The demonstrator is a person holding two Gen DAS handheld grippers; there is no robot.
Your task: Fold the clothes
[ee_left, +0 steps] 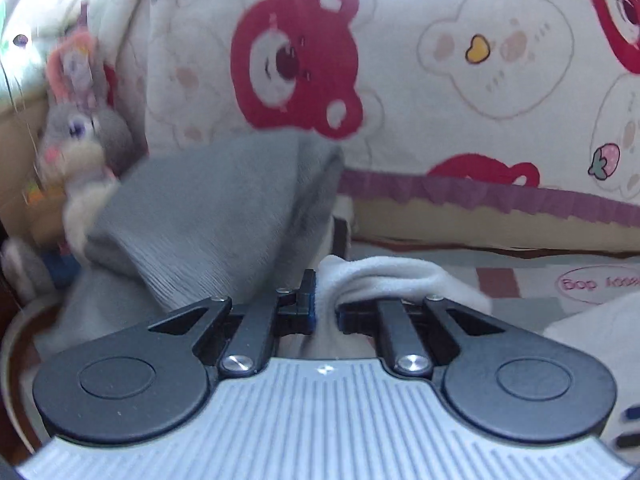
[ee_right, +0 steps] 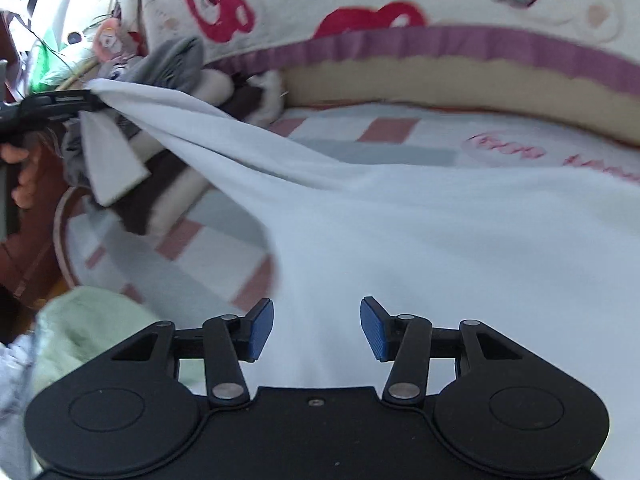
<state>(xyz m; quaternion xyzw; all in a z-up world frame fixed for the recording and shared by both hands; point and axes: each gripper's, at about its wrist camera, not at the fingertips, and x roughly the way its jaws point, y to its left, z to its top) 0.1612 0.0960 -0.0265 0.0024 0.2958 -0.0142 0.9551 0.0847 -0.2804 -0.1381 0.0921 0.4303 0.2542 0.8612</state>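
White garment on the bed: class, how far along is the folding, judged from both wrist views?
Done: nothing looks folded yet. In hand: the left gripper is shut on a corner of the white garment, lifting it off the striped sheet; the right gripper hangs open over the cloth. Left: every fold.

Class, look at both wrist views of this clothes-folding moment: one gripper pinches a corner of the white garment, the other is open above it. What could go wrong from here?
1. The left gripper pinches only a small bunch of the white garment; it may slip out under tension.
2. The right gripper is open and holds nothing, so the cloth may drag across the striped bed sheet.
3. The lifted corner hangs near the grey garment and plush rabbit; it could snag them.
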